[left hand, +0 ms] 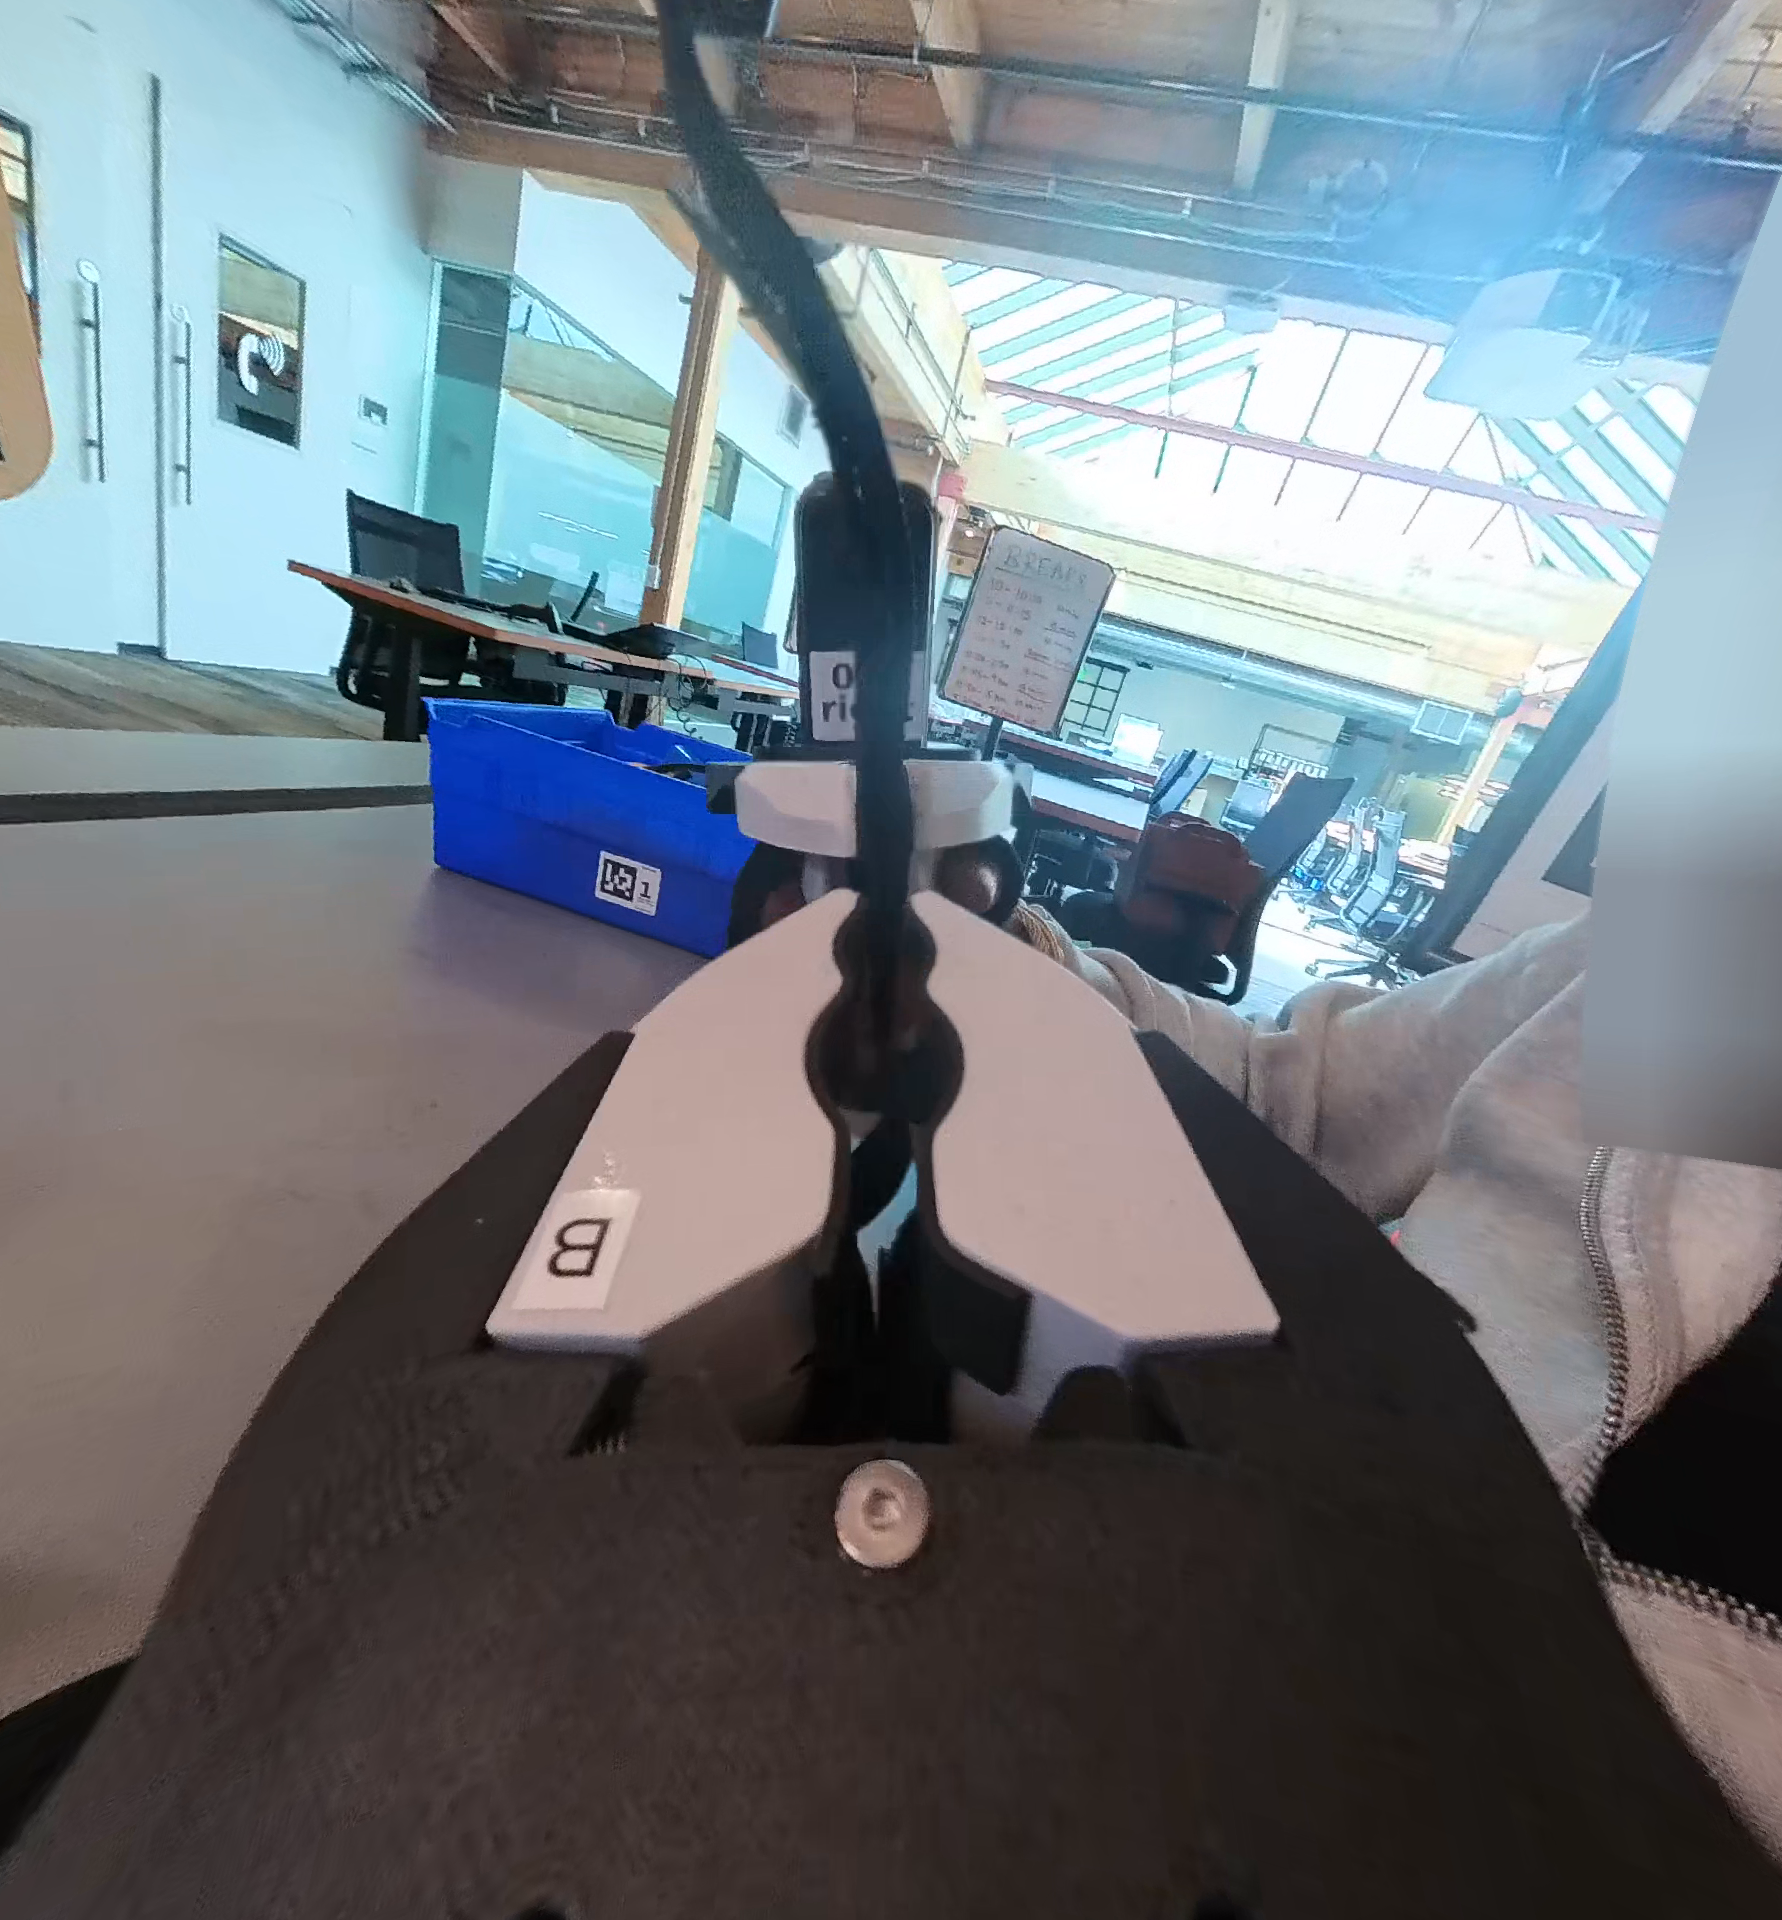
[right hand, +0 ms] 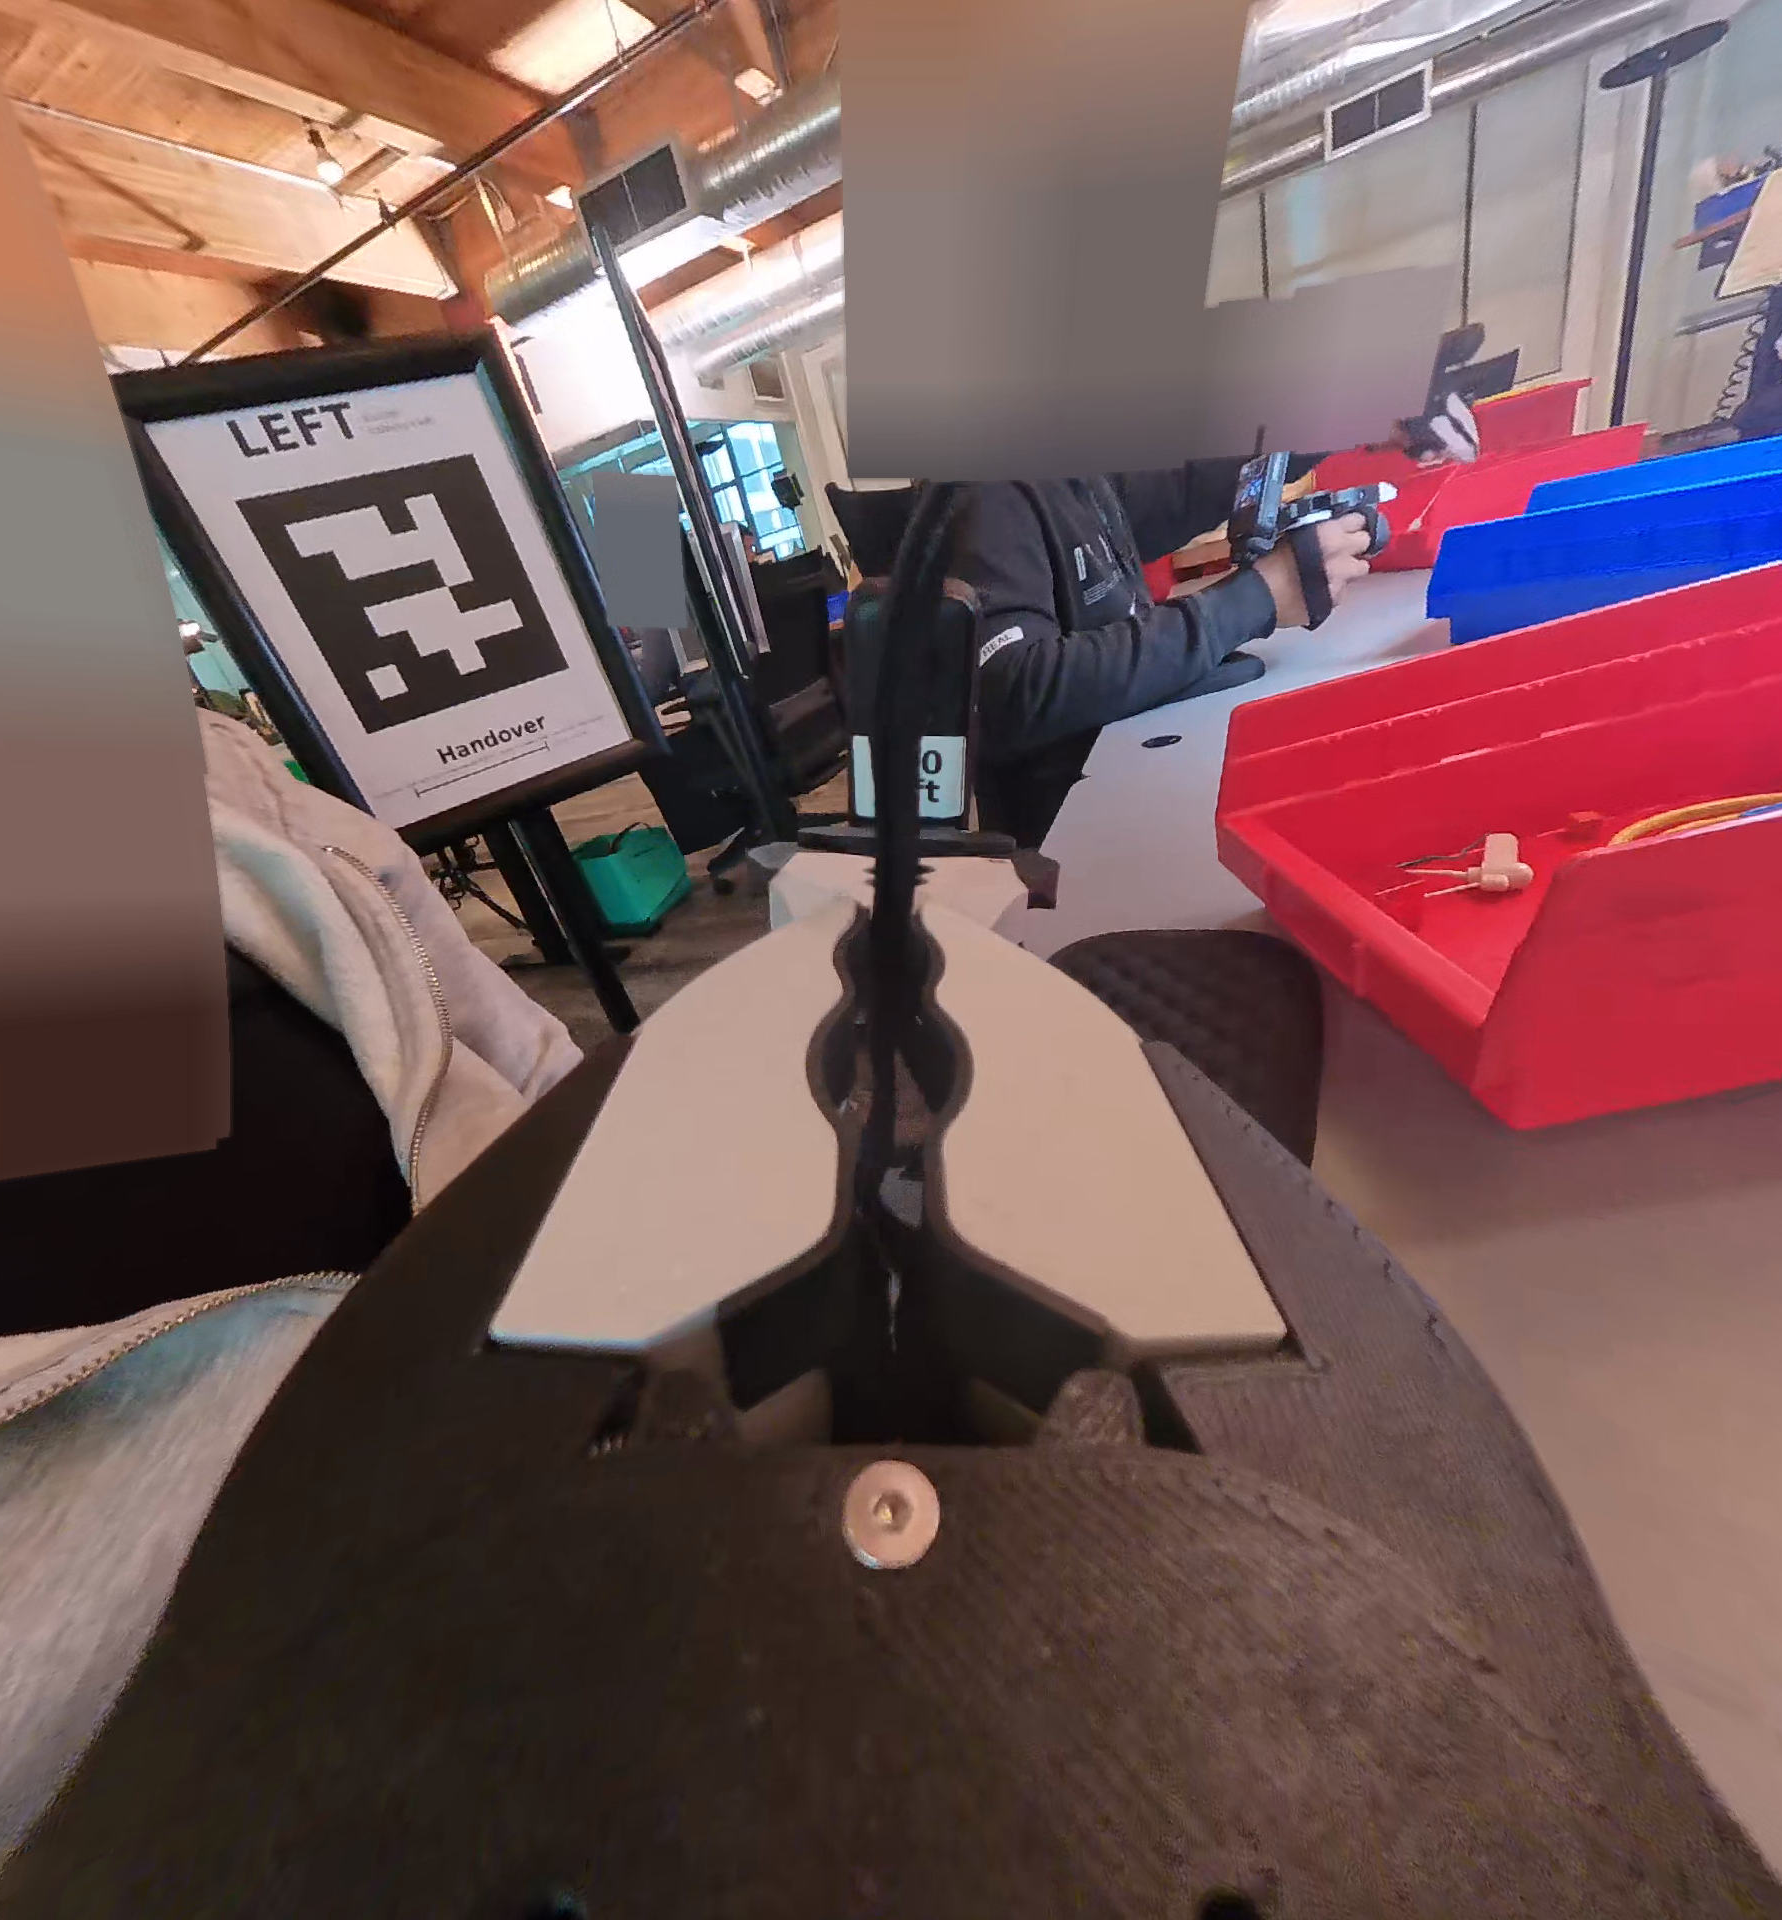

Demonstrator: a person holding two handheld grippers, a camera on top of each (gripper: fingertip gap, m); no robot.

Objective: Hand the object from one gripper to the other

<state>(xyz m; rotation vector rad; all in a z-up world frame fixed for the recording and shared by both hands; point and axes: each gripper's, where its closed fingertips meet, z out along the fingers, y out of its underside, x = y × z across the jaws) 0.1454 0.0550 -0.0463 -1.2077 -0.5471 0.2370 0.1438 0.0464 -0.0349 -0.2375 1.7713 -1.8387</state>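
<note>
A black braided cord [left hand: 762, 260] runs up out of the top of the left wrist view. My left gripper [left hand: 882, 904] is shut on it, with the cord lying in the narrow gap between its white fingers [left hand: 721, 1122]. My right gripper [right hand: 892, 914] is also shut on the same cord [right hand: 908, 623]. The two grippers face each other nearly tip to tip above the table. The right gripper's white fingers show just beyond mine in the left wrist view [left hand: 793, 810]. The left gripper's black body shows in the right wrist view [right hand: 908, 675]. The cord's ends are out of sight.
A blue bin [left hand: 575, 821] stands on the dark table [left hand: 191, 1039] at the left. A red bin [right hand: 1489, 935] and blue bins [right hand: 1645, 540] are at the right, with a black pad [right hand: 1209, 1008] nearby. A framed sign [right hand: 388, 592] stands behind. A grey-sleeved arm [left hand: 1386, 1091] is close; another person [right hand: 1126, 623] sits farther off. The grippers are tip to tip, or close to it.
</note>
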